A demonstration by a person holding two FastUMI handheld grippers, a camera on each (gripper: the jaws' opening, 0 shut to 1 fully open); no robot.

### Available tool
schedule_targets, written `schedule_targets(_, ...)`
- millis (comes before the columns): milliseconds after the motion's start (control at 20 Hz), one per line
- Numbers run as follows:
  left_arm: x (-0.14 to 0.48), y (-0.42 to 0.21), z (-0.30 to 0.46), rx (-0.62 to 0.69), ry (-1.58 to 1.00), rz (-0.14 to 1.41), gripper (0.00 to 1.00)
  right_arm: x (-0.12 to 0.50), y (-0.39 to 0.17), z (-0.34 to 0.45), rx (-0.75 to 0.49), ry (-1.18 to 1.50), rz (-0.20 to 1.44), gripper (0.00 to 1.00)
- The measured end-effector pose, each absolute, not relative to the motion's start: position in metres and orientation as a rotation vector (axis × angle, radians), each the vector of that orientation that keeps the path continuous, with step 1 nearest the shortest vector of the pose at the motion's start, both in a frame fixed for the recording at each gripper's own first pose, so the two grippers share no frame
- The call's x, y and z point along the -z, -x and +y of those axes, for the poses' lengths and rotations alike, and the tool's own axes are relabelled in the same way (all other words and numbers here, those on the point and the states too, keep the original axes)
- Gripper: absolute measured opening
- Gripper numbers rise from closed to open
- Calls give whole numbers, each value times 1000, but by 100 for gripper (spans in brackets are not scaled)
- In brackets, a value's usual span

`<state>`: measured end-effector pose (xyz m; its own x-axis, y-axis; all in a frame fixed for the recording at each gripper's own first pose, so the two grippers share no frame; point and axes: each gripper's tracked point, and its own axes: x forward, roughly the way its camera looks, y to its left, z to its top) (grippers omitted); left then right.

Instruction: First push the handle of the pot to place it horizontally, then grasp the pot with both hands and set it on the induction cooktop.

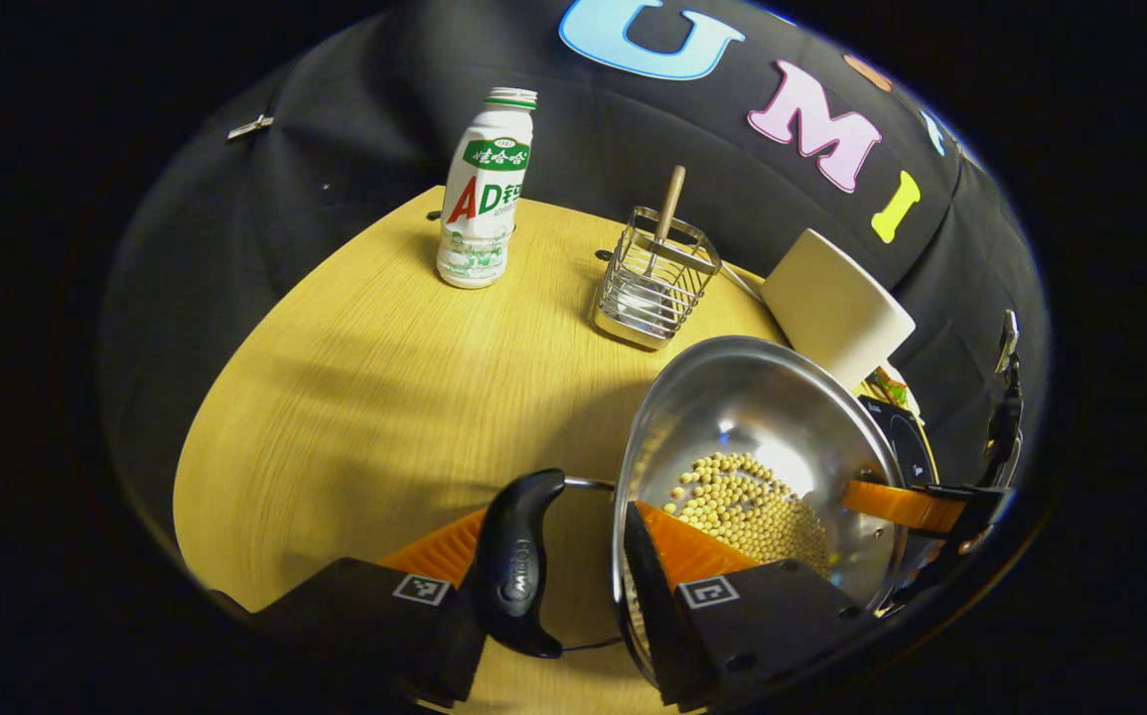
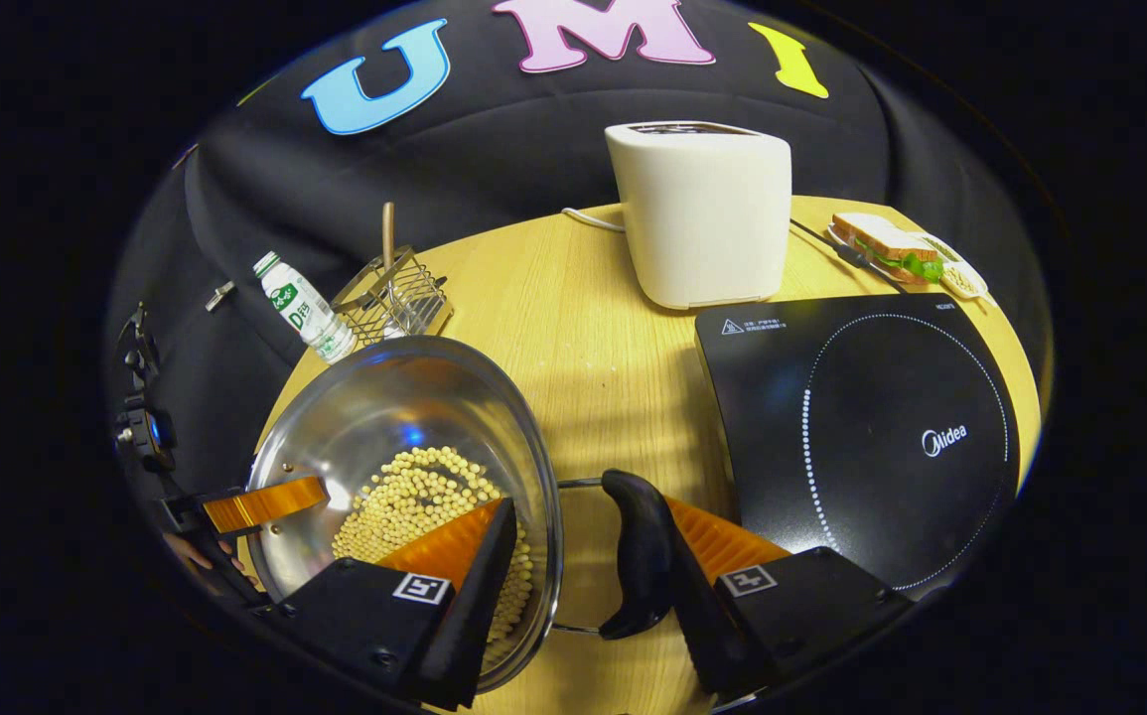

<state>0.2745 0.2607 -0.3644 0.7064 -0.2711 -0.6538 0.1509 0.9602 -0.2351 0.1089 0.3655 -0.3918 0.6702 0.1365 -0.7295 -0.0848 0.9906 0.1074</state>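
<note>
A steel pot holds a heap of soybeans. Each side of it has a black handle lying level. My left gripper is shut across one handle, with one finger outside the handle and the other inside the pot wall. My right gripper grips the opposite handle the same way. Across the pot, each view shows a finger of the other gripper inside the rim. The black induction cooktop lies just right of the pot. I cannot tell whether the pot rests on the table.
On the wooden table, a white toaster stands behind the cooktop. A sandwich plate is at the far right. A drink bottle and a wire rack holding a wooden stick stand behind the pot.
</note>
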Motion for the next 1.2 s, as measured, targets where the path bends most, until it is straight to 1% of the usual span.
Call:
schedule_targets(50, 366, -275, 266, 218, 161, 753, 66, 391, -108, 359, -116, -51, 830, 75)
schedule_targets(150, 364, -273, 267, 219, 180, 759, 64, 393, -107, 363, -124, -76, 842, 63)
schedule_targets(300, 366, -269, 269, 208, 185, 775, 63, 388, -103, 362, -123, -35, 844, 63)
schedule_targets(400, 367, -264, 271, 202, 203, 784, 61, 396, -100, 365, -129, -33, 863, 58)
schedule_targets(600, 368, -255, 273, 185, 217, 786, 60, 393, -94, 366, -154, -11, 863, 58)
schedule_targets(650, 366, -251, 273, 179, 213, 784, 60, 392, -92, 365, -157, -15, 864, 54)
schedule_targets(700, 365, -248, 273, 178, 210, 787, 58, 390, -91, 365, -162, -16, 862, 58)
schedule_targets(750, 363, -245, 273, 172, 215, 792, 58, 385, -89, 365, -168, -14, 854, 58)
schedule_targets(800, 360, -242, 271, 170, 217, 793, 60, 380, -88, 364, -171, -13, 845, 58)
schedule_targets(900, 349, -234, 269, 169, 213, 783, 58, 372, -85, 362, -176, -18, 841, 58)
schedule_targets(1050, 334, -223, 261, 175, 196, 786, 60, 353, -74, 355, -174, -24, 840, 57)
schedule_targets(1150, 317, -215, 253, 182, 189, 770, 58, 337, -66, 346, -170, -33, 830, 57)
schedule_targets(1200, 309, -211, 249, 186, 189, 758, 59, 327, -63, 342, -170, -33, 819, 58)
